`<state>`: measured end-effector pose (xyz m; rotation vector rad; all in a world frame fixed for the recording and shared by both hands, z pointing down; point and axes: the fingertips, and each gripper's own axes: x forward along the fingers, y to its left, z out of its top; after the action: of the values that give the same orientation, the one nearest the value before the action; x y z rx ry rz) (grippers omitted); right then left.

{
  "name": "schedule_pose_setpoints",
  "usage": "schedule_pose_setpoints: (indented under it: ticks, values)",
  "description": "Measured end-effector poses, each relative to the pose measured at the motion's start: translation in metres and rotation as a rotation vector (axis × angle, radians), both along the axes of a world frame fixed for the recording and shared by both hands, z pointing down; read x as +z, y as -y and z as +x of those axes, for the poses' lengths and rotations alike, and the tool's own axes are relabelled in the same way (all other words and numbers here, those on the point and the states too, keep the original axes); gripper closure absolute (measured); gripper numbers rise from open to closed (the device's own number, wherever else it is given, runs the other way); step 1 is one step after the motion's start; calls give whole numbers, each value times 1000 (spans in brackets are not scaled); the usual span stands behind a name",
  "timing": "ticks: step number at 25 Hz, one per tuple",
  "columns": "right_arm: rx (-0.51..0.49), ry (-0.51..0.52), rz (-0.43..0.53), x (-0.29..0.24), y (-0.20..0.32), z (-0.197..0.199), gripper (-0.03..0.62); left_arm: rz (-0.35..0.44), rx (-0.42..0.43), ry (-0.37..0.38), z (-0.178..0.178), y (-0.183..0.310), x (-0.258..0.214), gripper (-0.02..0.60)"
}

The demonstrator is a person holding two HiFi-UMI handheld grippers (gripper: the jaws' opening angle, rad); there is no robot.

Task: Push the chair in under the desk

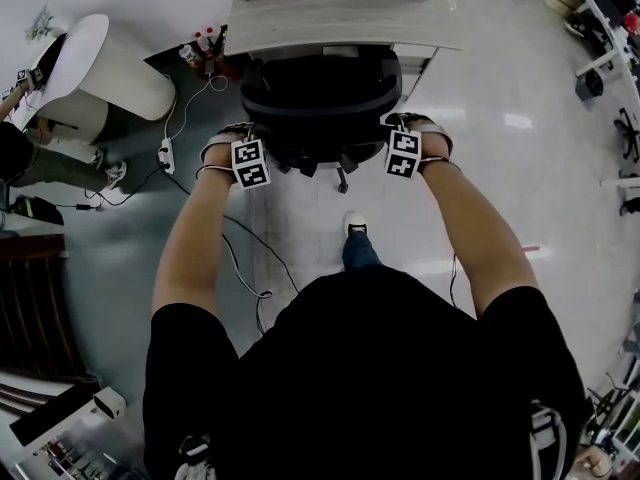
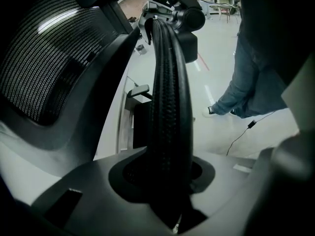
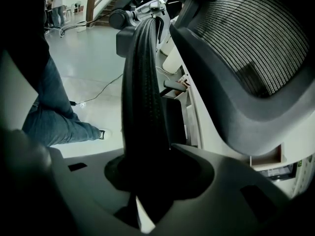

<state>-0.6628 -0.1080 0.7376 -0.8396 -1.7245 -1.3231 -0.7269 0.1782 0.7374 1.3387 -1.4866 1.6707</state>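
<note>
The black mesh-backed office chair (image 1: 320,98) stands with its front tucked beneath the near edge of the pale wood-grain counter (image 1: 340,23), while its backrest and wheeled base remain out on the glossy pale floor (image 1: 500,168). The left hand-held gripper (image 2: 166,181) is clamped on the chair's black ribbed left armrest (image 2: 167,82), and the right hand-held gripper (image 3: 147,191) is clamped on the matching right armrest (image 3: 142,82). Open floor lies to the chair's right; a white power strip (image 1: 167,154) with trailing cables lies near its left, and the person's white-toed shoe (image 1: 355,226) stands just behind the base.
</note>
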Motion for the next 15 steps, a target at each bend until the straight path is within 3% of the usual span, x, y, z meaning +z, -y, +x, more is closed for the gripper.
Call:
schedule_pose_setpoints:
  ticks: [15]
  values:
    - [17,14,-3,-1,-6,-35,459,13,10,16,-41,-3,0,456]
